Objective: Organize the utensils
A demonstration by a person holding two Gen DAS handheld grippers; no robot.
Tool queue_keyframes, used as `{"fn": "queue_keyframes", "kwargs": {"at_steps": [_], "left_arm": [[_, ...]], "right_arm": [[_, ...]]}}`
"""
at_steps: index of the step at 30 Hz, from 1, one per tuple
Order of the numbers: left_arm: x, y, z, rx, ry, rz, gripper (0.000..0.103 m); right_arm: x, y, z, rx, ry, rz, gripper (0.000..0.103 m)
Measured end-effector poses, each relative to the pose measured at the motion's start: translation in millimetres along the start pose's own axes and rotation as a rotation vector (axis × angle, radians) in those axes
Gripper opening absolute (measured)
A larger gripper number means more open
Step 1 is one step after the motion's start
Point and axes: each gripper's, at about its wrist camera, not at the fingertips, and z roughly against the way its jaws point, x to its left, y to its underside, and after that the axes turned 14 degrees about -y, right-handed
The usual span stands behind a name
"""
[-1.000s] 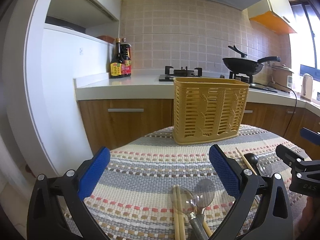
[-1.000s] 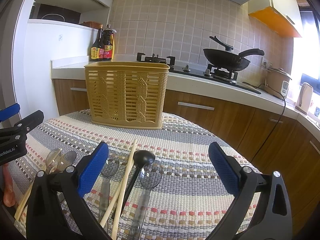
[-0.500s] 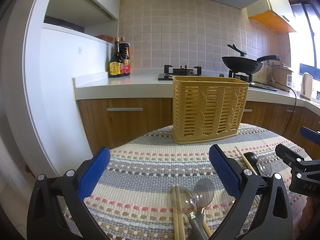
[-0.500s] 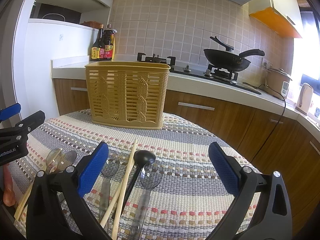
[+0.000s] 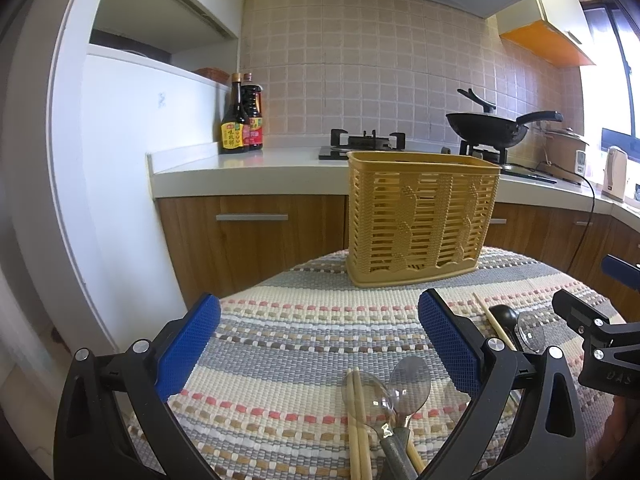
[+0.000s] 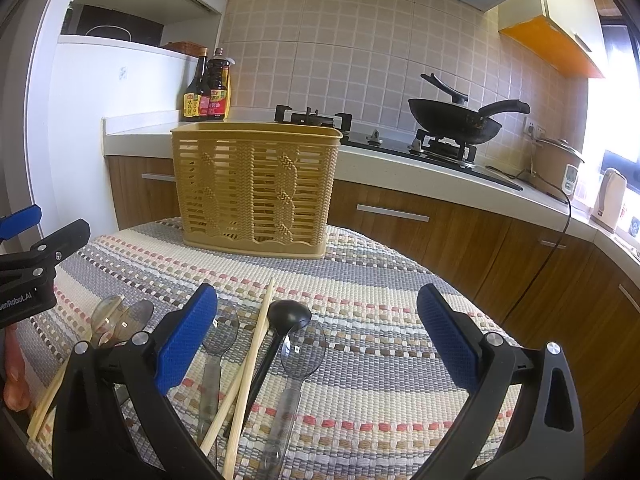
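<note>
A yellow slotted utensil basket [image 5: 420, 216] stands upright at the far side of a striped woven mat [image 5: 304, 328]; it also shows in the right wrist view [image 6: 256, 188]. My left gripper [image 5: 320, 344] is open and empty, with two clear spoons [image 5: 400, 384] and wooden chopsticks [image 5: 356, 420] on the mat between its fingers. My right gripper [image 6: 316, 336] is open and empty above a black ladle [image 6: 288, 316], chopsticks [image 6: 252, 360] and clear spoons [image 6: 300, 352].
A kitchen counter [image 5: 240, 164] runs behind the table, with two sauce bottles [image 5: 240, 120], a gas hob [image 5: 364, 140], a black wok [image 5: 488, 124], a rice cooker [image 6: 556, 164] and a kettle [image 6: 610, 200]. A white wall [image 5: 120, 160] is at left.
Both views have shifted only slightly; the basket sits a touch higher in the left wrist view. Both grippers stay open and the utensils lie where they were.
</note>
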Motion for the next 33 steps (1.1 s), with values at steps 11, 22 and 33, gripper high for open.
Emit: {"fn": "queue_keyframes", "kwargs": {"at_steps": [11, 22, 33], "left_arm": [[3, -2, -2, 0.010, -0.003, 0.008, 0.096], [5, -2, -2, 0.013, -0.004, 0.013, 0.096], [59, -21, -40, 0.311, 0.234, 0.126, 0.079]], "right_arm": [[-2, -1, 0, 0.000, 0.000, -0.001, 0.096], [-2, -1, -1, 0.003, 0.017, -0.004, 0.096], [-27, -3, -10, 0.051, 0.049, -0.117, 0.096]]}}
